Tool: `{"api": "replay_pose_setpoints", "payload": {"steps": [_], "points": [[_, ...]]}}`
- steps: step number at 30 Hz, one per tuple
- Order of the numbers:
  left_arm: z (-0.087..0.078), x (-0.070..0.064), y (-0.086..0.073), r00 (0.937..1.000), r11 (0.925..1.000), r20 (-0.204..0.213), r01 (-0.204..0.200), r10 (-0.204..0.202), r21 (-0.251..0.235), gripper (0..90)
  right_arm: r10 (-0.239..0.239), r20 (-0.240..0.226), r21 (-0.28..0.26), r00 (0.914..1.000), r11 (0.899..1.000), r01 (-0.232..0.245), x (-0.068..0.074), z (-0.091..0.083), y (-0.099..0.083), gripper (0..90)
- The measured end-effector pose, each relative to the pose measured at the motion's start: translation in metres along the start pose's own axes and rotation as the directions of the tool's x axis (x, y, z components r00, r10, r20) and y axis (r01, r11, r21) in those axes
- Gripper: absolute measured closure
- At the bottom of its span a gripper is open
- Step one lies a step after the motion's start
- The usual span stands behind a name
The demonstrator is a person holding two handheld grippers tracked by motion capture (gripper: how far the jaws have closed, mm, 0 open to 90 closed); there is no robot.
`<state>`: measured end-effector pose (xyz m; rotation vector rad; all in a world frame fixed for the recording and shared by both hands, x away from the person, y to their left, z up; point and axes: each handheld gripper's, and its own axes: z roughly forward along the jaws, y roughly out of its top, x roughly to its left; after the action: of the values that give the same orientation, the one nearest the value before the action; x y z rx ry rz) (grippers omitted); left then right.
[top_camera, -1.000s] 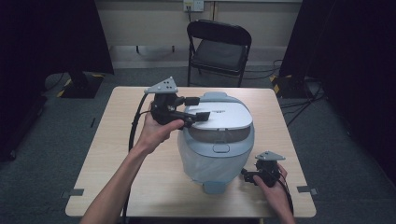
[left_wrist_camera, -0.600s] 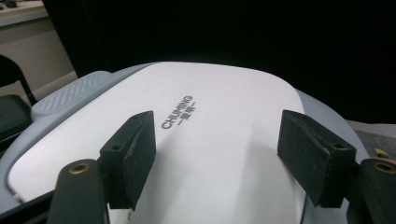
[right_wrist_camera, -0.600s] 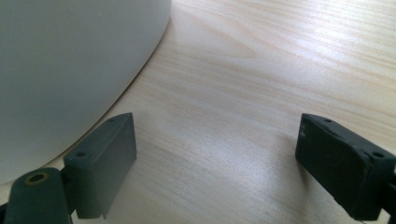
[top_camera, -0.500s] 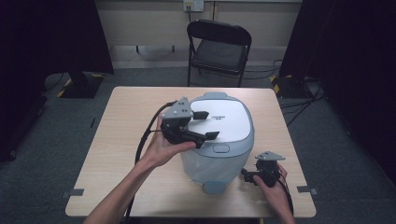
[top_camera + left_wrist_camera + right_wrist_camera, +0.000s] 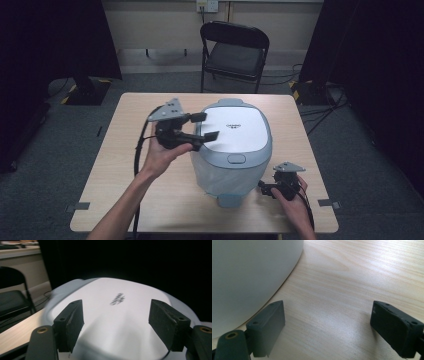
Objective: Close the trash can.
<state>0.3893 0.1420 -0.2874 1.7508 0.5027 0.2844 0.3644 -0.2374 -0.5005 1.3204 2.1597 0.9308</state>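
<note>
A pale blue-grey rice cooker [image 5: 235,150] with a white lid stands shut in the middle of the wooden table [image 5: 120,170]. My left gripper [image 5: 206,126] hovers at the lid's left edge, open, its jaws pointing right over the lid. In the left gripper view the white lid [image 5: 117,290] lies under and beyond the open left gripper [image 5: 120,322], with nothing held. My right gripper [image 5: 264,190] rests low on the table at the cooker's front right, open. In the right gripper view the right gripper [image 5: 332,327] has bare wood between its jaws, and the cooker's wall [image 5: 249,272] is just left.
A black folding chair [image 5: 235,50] stands behind the table's far edge. Cables [image 5: 320,107] run over the grey floor at the right. Dark curtains hang on both sides. Bare tabletop lies left of the cooker and along the front edge.
The left gripper came forward over the lid's left side, then drew back a little to the left and stayed open. The right gripper has not moved.
</note>
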Motion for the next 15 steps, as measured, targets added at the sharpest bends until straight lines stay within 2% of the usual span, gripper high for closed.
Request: {"api": "replay_pose_setpoints", "payload": {"steps": [1,2,3,4,5,6,8,9,10,12,13,14,15], "points": [[-0.017,0.01,-0.009,0.9984,1.0,-0.056,0.005,-0.004,0.002,25.6,0.001,0.0,0.0,1.0,1.0,-0.001,0.0,0.0,0.0,11.3],[-0.017,0.01,-0.009,0.9984,1.0,-0.056,0.005,-0.004,0.002,24.9,0.001,0.0,0.0,1.0,1.0,-0.001,0.0,0.0,0.0,11.3],[-0.031,0.019,-0.023,0.9941,0.9996,-0.107,0.021,-0.019,0.018,24.3,0.001,0.0,0.0,1.0,1.0,-0.001,0.0,0.0,0.0,11.3],[-0.031,0.019,-0.023,0.9941,0.9996,-0.107,0.021,-0.019,0.018,24.0,0.001,0.001,0.0,1.0,1.0,-0.001,0.0,0.0,0.0,11.3],[-0.043,0.03,-0.041,0.9859,0.9986,-0.165,0.038,-0.031,0.038,23.5,0.0,0.001,0.0,1.0,1.0,0.0,0.0,0.0,0.0,11.3],[-0.043,0.03,-0.041,0.9859,0.9986,-0.165,0.038,-0.031,0.038,22.9,0.0,0.001,0.0,1.0,1.0,0.0,0.0,0.0,0.0,11.3],[-0.054,0.04,-0.062,0.9765,0.9953,-0.208,0.071,-0.056,0.066,22.2,0.001,0.001,0.0,1.0,1.0,-0.001,0.0,0.0,0.0,11.3],[-0.061,0.048,-0.085,0.9696,0.988,-0.233,0.104,-0.075,0.114,21.3,0.001,0.0,0.0,1.0,1.0,-0.001,0.0,0.0,0.0,11.3],[-0.061,0.048,-0.085,0.9696,0.988,-0.233,0.104,-0.075,0.114,20.5,0.001,0.0,0.0,1.0,1.0,-0.001,0.0,0.0,0.0,11.3],[-0.067,0.052,-0.111,0.9617,0.9772,-0.251,0.15,-0.11,0.15,19.1,0.0,0.001,0.0,1.0,1.0,0.0,0.0,0.0,0.0,11.3],[-0.07,0.053,-0.125,0.961,0.9726,-0.246,0.168,-0.126,0.16,19.1,0.0,0.001,0.0,1.0,1.0,0.0,0.0,0.0,0.0,11.3],[-0.072,0.054,-0.14,0.9597,0.9645,-0.254,0.175,-0.122,0.198,18.6,0.0,0.001,0.0,1.0,1.0,0.0,0.0,0.0,0.0,11.3],[-0.073,0.056,-0.153,0.9557,0.9544,-0.266,0.189,-0.125,0.231,17.0,0.0,0.001,0.0,1.0,1.0,0.0,0.0,0.0,0.0,11.3]]}}
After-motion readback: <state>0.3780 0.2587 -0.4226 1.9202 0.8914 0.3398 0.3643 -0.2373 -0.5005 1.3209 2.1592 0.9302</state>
